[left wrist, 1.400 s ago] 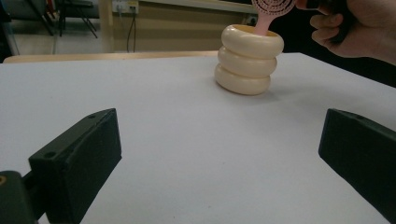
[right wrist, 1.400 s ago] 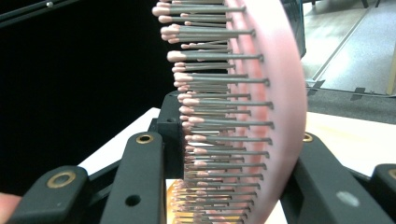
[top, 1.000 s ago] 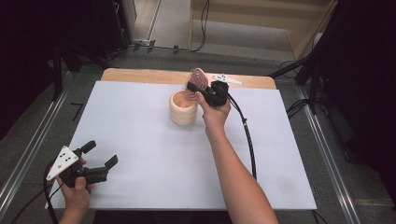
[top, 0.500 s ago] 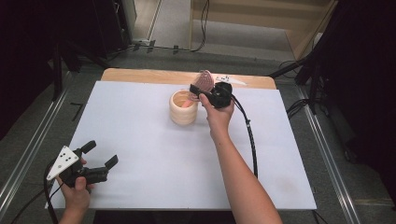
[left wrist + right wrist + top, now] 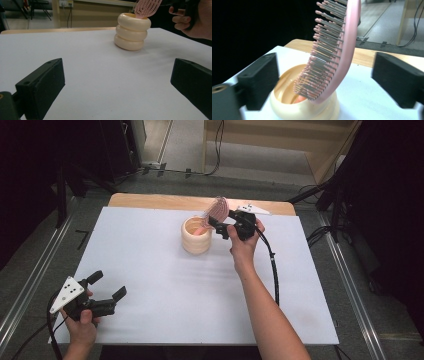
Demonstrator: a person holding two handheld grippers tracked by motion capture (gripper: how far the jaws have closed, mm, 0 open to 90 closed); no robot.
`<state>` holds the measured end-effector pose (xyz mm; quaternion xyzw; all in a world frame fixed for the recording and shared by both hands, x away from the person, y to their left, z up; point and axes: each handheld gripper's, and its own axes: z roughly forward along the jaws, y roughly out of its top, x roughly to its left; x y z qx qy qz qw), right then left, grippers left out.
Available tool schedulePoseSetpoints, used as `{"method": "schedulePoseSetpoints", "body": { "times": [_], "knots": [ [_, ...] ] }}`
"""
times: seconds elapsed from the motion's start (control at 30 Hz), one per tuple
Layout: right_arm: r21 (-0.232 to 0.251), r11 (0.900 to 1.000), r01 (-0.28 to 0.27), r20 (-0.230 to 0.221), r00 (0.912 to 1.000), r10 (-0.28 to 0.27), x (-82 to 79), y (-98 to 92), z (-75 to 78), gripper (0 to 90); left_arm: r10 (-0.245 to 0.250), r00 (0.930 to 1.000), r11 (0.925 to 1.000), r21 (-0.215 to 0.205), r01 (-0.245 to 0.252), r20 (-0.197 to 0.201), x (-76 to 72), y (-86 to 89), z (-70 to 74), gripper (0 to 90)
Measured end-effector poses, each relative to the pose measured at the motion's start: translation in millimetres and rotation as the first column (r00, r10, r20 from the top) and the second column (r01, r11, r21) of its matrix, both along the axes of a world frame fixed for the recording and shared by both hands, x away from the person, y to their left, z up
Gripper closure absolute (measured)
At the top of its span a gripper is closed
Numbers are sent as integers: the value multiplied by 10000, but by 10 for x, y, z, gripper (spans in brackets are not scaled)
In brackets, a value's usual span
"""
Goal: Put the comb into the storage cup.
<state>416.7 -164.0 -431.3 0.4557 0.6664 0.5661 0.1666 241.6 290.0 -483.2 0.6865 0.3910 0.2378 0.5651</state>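
**Pink brush stands in cream holder**

High view: one pink hairbrush (image 5: 218, 210) leans in one cream ringed holder (image 5: 196, 236) on the white counter (image 5: 165, 290). The right hand-held gripper (image 5: 216, 226), jaws just opened wide, flanks the brush untouched. Left gripper view: the left hand-held gripper (image 5: 117, 82) gapes wide, empty. Right gripper view: brush between parted jaws.

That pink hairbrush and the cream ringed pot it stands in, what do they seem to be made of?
The hairbrush looks like smooth moulded plastic: an even pink back with a soft sheen, and grey bristles with pink rounded tips. The pot could be glazed ceramic or glossy plastic; its three stacked cream rings are smooth with faint highlights, and the pictures cannot settle which.
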Motion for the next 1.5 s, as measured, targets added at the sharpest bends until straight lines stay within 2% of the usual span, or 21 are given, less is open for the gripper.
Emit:
{"method": "schedulePoseSetpoints", "body": {
  "times": [0.1,0.27,0.5,0.9,1.23,1.5],
  "knots": [
    [46,9995,-324,240,9992,323,-57,-41,13,0,-20,10000,10000,-8,20,4,0,-1,-1,0],
    [-477,9984,-303,503,9982,327,-169,-62,26,0,1,10000,10000,62,-1,1,-5,-12,1,0],
    [-706,9970,-302,772,9964,357,-317,-118,9,0,16,10000,10000,47,-16,3,-5,-13,0,0],
    [-746,9970,-219,682,9973,270,-529,-290,-79,0,27,10000,10000,22,-27,10,-4,-11,-1,0],
    [-626,9980,-115,879,9960,170,-743,-430,-149,0,27,10000,10000,39,-27,2,-6,-11,0,0],
    [-758,9971,-20,1021,9947,98,-881,-555,-190,0,2,10000,10000,44,-2,0,-5,-13,0,0]
  ]
}}
